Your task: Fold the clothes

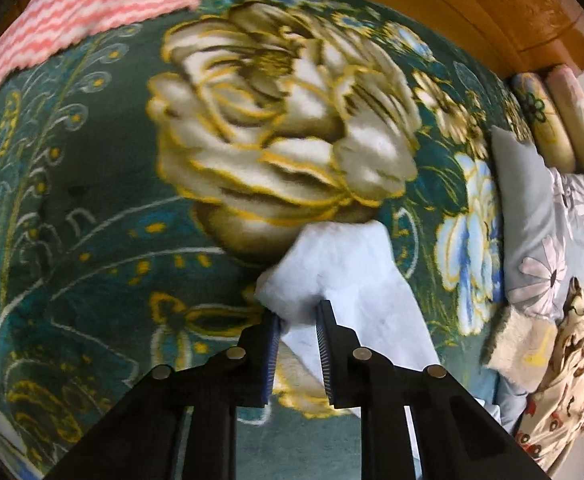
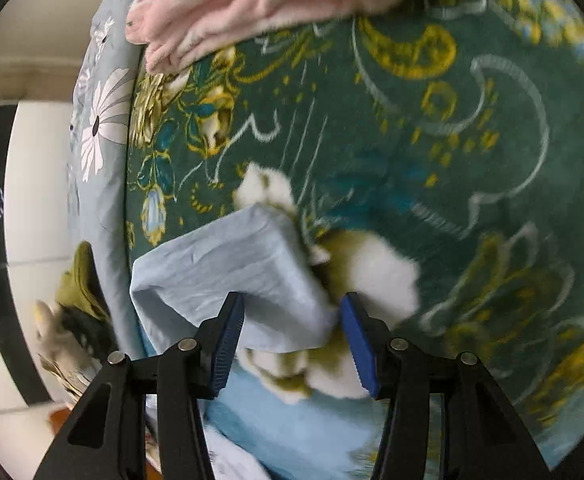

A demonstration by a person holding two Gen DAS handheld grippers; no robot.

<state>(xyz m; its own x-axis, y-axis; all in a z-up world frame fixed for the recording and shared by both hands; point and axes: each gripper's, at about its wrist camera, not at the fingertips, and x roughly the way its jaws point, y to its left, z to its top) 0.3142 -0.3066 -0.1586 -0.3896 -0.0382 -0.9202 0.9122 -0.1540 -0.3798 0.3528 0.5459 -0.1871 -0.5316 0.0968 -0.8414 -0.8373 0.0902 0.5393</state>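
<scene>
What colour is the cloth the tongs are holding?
Pale blue cloth, plain, clearest in the right wrist view.
</scene>
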